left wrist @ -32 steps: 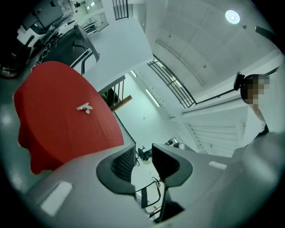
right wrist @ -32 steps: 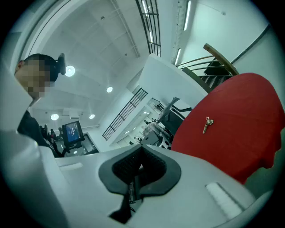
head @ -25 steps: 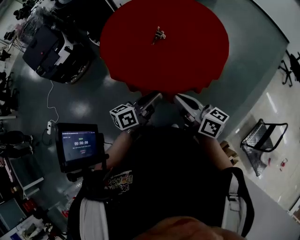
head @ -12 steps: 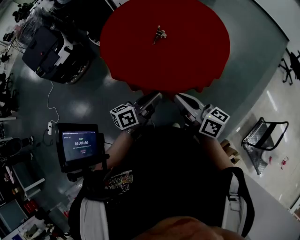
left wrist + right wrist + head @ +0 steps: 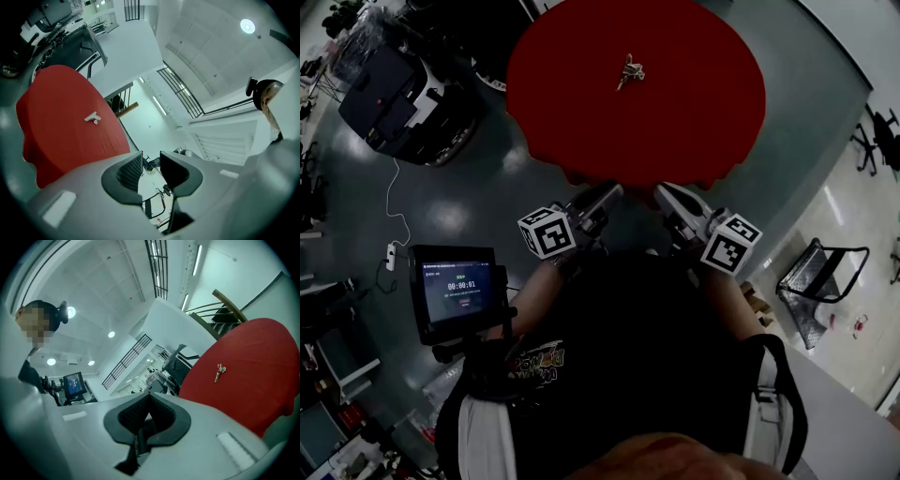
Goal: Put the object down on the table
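Observation:
A small metallic object (image 5: 630, 71) lies alone on the round red table (image 5: 694, 131), near its middle. It also shows in the left gripper view, object (image 5: 93, 117) on table (image 5: 61, 131), and in the right gripper view, object (image 5: 219, 371) on table (image 5: 253, 385). Both grippers are held level in front of the person's body, short of the table's near edge. My left gripper (image 5: 607, 195) has its jaws apart with nothing between them, left gripper (image 5: 151, 172). My right gripper (image 5: 666, 195) is shut and empty, right gripper (image 5: 148, 420).
A dark cart (image 5: 389, 98) stands on the floor left of the table. A small monitor (image 5: 457, 291) is mounted at the person's left side. A power strip with a cable (image 5: 391, 253) lies on the floor. A metal frame (image 5: 820, 281) stands at the right.
The table and the object on it have shifted slightly right in the head view. Both grippers keep the same pose in front of the body, carried along with the person.

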Demonstrator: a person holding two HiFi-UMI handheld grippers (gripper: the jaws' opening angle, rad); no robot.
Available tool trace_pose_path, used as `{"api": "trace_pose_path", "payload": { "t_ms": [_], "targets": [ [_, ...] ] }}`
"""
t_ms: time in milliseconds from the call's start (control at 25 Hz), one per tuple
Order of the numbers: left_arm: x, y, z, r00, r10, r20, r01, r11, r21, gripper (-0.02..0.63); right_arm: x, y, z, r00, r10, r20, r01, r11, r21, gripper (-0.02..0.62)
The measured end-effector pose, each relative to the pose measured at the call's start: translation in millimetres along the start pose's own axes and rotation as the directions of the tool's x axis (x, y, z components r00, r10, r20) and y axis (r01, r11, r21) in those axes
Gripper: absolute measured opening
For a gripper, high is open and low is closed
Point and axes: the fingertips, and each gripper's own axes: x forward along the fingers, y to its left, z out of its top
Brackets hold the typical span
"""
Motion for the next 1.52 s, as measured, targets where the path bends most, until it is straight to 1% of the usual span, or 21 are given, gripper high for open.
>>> {"api": "trace_pose_path", "payload": {
  "t_ms": [160,280,400,440,560,640,760,840,960,1040,1160,1200,1320,1440,1520],
  "targets": [
    [-13.3,15.7,12.1,1.000,-0.004,0.021,0.004,0.999,-0.035,0.124,17.6,-11.6,-0.1,0.999,-0.046,-0.005,0.046,0.999,0.013,0.005],
    [-21.2,23.8,11.5,0.999,0.007,0.042,-0.005,0.999,-0.047,0.124,18.5,-25.6,-1.4,0.997,-0.074,-0.009,0.074,0.997,0.012,0.005],
    [-31.5,34.0,11.8,0.999,0.025,0.047,-0.024,0.999,-0.026,0.124,27.1,-36.8,-3.0,0.997,-0.078,-0.005,0.078,0.997,0.021,0.011],
    [-35.9,39.5,12.2,0.998,0.035,0.049,-0.033,0.999,-0.025,0.124,30.5,-43.5,-4.5,0.996,-0.088,-0.002,0.088,0.995,0.037,0.030],
    [-45.9,51.0,10.2,0.995,0.066,0.071,-0.063,0.997,-0.048,0.124,36.3,-68.4,-4.6,0.994,-0.108,-0.001,0.108,0.992,0.060,0.035],
    [-49.5,54.5,9.5,0.992,0.092,0.081,-0.088,0.995,-0.050,0.124,37.5,-92.7,-0.3,0.992,-0.127,-0.011,0.127,0.990,0.057,0.035],
    [-56.4,63.7,14.1,0.986,0.129,0.108,-0.124,0.991,-0.052,0.124,38.6,-147.3,6.5,0.972,-0.233,-0.032,0.235,0.968,0.086,0.036],
    [-56.5,70.0,20.2,0.979,0.153,0.133,-0.146,0.987,-0.060,0.124,46.5,-183.5,16.3,0.958,-0.280,-0.053,0.284,0.956,0.078,0.037],
    [-45.2,77.8,36.2,0.965,0.190,0.181,-0.181,0.981,-0.068,0.124,65.1,-242.0,40.8,0.940,-0.329,-0.092,0.335,0.941,0.057,0.041],
    [-37.1,76.2,49.3,0.954,0.215,0.209,-0.207,0.977,-0.058,0.124,79.1,-277.2,61.4,0.929,-0.351,-0.116,0.359,0.931,0.061,0.059],
    [-21.1,87.2,64.9,0.934,0.273,0.229,-0.273,0.961,-0.032,0.124,108.4,-341.1,91.3,0.918,-0.374,-0.134,0.389,0.913,0.120,0.082],
    [-17.2,94.6,68.7,0.925,0.294,0.243,-0.294,0.955,-0.037,0.124,119.7,-362.5,99.1,0.914,-0.381,-0.138,0.399,0.904,0.151,0.094],
    [-6.6,107.9,77.4,0.894,0.352,0.279,-0.341,0.936,-0.089,0.124,148.4,-412.9,115.9,0.904,-0.397,-0.159,0.425,0.876,0.226,0.097],
    [7.7,119.2,82.3,0.876,0.394,0.279,-0.378,0.919,-0.110,0.126,175.3,-449.8,124.9,0.896,-0.400,-0.194,0.440,0.860,0.260,0.098],
    [14.5,124.6,84.5,0.862,0.425,0.278,-0.403,0.905,-0.134,0.126,190.7,-469.2,122.0,0.886,-0.403,-0.227,0.455,0.850,0.267,0.098]
  ]
}}
